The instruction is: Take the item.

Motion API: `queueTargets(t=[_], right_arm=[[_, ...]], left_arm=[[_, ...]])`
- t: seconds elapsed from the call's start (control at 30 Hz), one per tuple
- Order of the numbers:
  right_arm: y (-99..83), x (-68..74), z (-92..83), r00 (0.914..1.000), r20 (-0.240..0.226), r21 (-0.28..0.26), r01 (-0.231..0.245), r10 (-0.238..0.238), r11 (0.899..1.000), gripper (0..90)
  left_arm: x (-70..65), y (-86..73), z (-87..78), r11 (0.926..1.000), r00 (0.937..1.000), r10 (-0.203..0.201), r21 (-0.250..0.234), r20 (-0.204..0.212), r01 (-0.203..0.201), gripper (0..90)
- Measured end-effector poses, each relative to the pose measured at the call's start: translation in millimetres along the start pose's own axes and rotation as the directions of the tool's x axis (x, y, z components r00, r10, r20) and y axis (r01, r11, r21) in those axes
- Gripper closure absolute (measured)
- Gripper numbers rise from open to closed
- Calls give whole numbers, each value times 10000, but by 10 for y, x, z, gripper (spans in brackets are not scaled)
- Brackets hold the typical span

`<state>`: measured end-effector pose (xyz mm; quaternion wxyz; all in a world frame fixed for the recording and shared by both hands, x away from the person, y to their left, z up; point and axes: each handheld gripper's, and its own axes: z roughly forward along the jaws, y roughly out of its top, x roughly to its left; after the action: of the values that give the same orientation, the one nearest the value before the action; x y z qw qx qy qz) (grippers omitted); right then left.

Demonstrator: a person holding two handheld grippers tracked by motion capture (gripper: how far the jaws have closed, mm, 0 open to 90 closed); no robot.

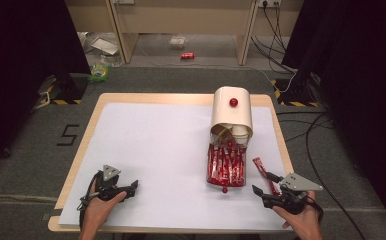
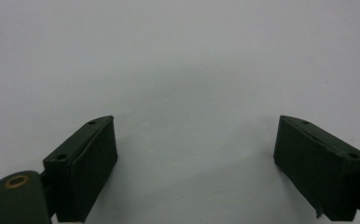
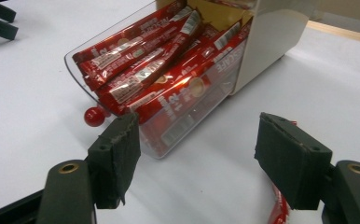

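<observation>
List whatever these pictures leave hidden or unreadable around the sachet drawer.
- Cream box: inside hidden by its own shell, high view.
- Loose sachet: mostly behind the right gripper and cut by the bottom edge, right gripper view.
- Sachets in the clear drawer: print too small in the high view.
- Left gripper: body cut off.
</observation>
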<state>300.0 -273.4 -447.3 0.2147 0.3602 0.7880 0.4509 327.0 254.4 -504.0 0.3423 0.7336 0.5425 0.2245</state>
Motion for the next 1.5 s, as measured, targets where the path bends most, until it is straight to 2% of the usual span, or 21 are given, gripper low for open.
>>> queueTargets(t=[0.9, 1.3, 1.5], right_arm=[[-25, 186, 7, 9971, -752, -250, 64, -83, 9997, 289], [-29, 325, 87, 9946, -883, 43, 548, -542, 9985, 271], [-46, 343, 129, 9954, -835, 115, 484, -473, 9988, 271]], left_arm=[[-2, 0, 2, 10000, 10000, 4, -11, -6, -4, 124], [-2, 0, 3, 10000, 10000, 2, -19, -1, -2, 123], [-2, 0, 3, 10000, 10000, 7, -16, -5, -7, 123]])
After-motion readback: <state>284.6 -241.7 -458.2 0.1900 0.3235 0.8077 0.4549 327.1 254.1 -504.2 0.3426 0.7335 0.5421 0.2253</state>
